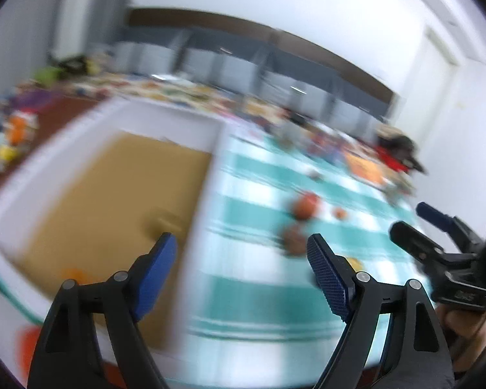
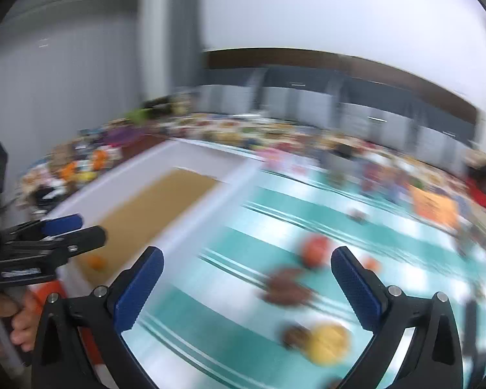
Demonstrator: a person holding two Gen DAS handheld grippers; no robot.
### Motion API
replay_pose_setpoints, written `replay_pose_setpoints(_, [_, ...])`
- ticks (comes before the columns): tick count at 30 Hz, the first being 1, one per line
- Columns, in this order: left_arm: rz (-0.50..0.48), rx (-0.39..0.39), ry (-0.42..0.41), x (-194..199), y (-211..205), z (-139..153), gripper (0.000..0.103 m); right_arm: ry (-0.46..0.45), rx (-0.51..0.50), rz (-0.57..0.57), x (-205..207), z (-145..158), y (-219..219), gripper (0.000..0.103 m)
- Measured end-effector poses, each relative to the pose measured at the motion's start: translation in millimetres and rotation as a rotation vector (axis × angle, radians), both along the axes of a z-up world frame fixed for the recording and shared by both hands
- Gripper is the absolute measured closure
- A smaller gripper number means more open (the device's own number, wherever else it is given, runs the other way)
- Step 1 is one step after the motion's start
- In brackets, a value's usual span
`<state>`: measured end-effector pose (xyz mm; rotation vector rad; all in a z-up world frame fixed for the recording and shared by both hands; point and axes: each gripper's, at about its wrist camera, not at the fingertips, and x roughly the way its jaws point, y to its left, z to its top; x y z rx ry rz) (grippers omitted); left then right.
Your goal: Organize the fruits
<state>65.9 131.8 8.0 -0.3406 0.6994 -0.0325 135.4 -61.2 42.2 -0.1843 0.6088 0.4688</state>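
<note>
Both views are smeared by motion. My left gripper (image 1: 243, 243) is open with nothing between its blue pads, over the white rim of a tray (image 1: 207, 129) with a tan floor. A small orange fruit (image 2: 97, 262) lies in the tray. My right gripper (image 2: 248, 257) is open and empty above the teal checked cloth (image 2: 243, 311). On the cloth lie a red-orange fruit (image 2: 315, 250), a brown fruit (image 2: 283, 287), a yellow fruit (image 2: 329, 343) and a small orange one (image 2: 371, 262). The right gripper (image 1: 414, 223) shows at the left wrist view's right edge, the left gripper (image 2: 77, 228) at the right wrist view's left edge.
A long spread of blurred colourful items (image 2: 275, 139) runs along the far side, with an orange sheet (image 2: 434, 207) at the right. A person's hand (image 2: 19, 321) holds the left gripper's handle. Grey wall panels stand behind.
</note>
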Motion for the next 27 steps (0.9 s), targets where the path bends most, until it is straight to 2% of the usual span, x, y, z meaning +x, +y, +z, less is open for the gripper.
replay_pose_setpoints(3, [-0.099,0.006,0.079,5,-53,-50,0.019,-0.009,-0.013,-0.177,-23,-31,-67,0.0])
replay_pose_setpoints(7, [-0.149,0.161,0.169,10,-96,-107,0.019,0.068,-0.019,-0.366,-41,-94,-129,0.0])
replay_pose_setpoints(9, [-0.15,0.208,0.177,13,-110,-115,0.019,0.109,-0.026,-0.41,-46,-117,-152,0.0])
replay_pose_setpoints(12, [-0.136,0.271,0.166,18,-118,-125,0.019,0.2,-0.055,-0.429,-38,-145,-163,0.0])
replay_pose_setpoints(15, [-0.133,0.312,0.185,28,-120,-139,0.019,0.221,-0.047,-0.429,-36,-156,-169,0.0])
replay_pose_setpoints(17, [-0.127,0.3,0.226,33,-120,-150,0.018,0.244,-0.061,-0.425,-33,-164,-164,0.0])
replay_pose_setpoints(18, [-0.121,0.286,0.209,30,-119,-151,0.016,0.25,-0.082,-0.422,-31,-170,-161,0.0])
replay_pose_setpoints(20, [-0.139,0.307,0.202,29,-122,-153,0.012,0.257,-0.111,-0.411,-35,-180,-153,0.0])
replay_pose_setpoints(24, [-0.137,0.311,0.19,26,-123,-154,0.012,0.26,-0.164,-0.379,-35,-194,-139,0.0])
replay_pose_setpoints(27, [-0.14,0.312,0.194,26,-123,-154,0.012,0.252,-0.147,-0.379,-38,-197,-138,0.0])
